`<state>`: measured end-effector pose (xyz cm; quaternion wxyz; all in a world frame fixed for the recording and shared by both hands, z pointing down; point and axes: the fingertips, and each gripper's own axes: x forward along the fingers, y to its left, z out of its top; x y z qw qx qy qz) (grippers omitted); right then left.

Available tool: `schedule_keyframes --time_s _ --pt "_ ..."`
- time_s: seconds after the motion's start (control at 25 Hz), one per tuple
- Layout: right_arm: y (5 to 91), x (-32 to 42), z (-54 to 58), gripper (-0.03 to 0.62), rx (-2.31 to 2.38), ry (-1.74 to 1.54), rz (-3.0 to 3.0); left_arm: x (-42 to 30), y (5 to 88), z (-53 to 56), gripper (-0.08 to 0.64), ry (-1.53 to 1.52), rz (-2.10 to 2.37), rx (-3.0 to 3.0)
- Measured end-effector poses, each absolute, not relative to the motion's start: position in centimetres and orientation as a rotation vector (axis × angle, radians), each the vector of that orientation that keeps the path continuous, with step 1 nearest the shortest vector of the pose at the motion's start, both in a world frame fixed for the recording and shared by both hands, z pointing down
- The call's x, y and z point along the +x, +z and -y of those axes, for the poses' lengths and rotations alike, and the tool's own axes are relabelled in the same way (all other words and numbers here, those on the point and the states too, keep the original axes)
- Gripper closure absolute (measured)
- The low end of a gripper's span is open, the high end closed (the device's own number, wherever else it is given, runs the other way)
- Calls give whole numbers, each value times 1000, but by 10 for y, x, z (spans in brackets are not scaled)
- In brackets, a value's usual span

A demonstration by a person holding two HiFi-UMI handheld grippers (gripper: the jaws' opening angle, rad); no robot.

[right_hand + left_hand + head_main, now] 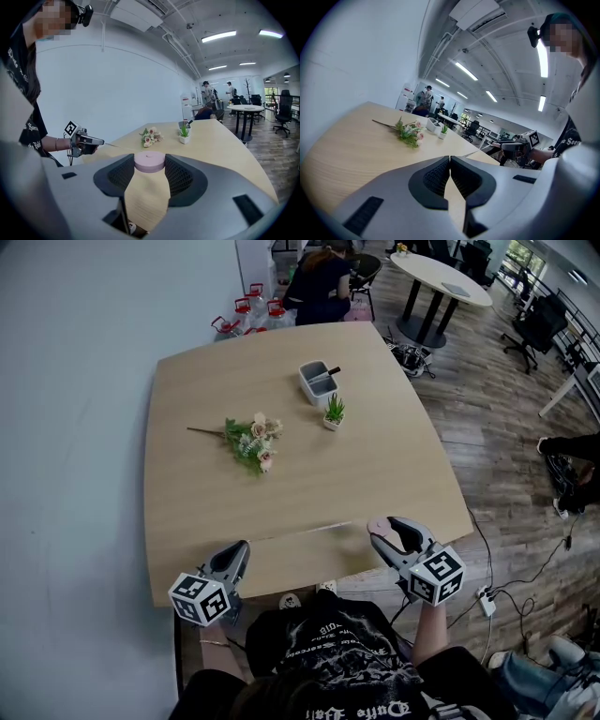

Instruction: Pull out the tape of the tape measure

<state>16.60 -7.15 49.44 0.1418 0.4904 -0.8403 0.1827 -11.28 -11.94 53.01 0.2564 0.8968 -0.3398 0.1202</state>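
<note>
A round pink tape measure (pixel 150 161) sits between the jaws of my right gripper (pixel 150 169), which is shut on it at the table's near edge (pixel 386 529). From its case (pixel 377 522) a thin tape (pixel 309 531) stretches left, just above the tabletop, to my left gripper (pixel 242 549). In the left gripper view the left gripper (pixel 450 164) has its pads pressed together, and the tape's end is pinched between them. The right gripper view shows the left gripper (pixel 96 140) with the taut tape (pixel 119 146) leaving it.
On the wooden table (pixel 394 456) lie a bunch of artificial flowers (pixel 251 441), a small potted plant (pixel 334 412) and a grey pen holder (pixel 317 382). A white wall is at the left. A person sits beyond the far edge (pixel 319 282).
</note>
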Motion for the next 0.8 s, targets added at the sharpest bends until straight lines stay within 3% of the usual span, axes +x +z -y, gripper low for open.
schedule_keyframes --time_s 0.8 --pt "514 152 69 371 1313 594 2397 -100 536 128 549 377 951 2444"
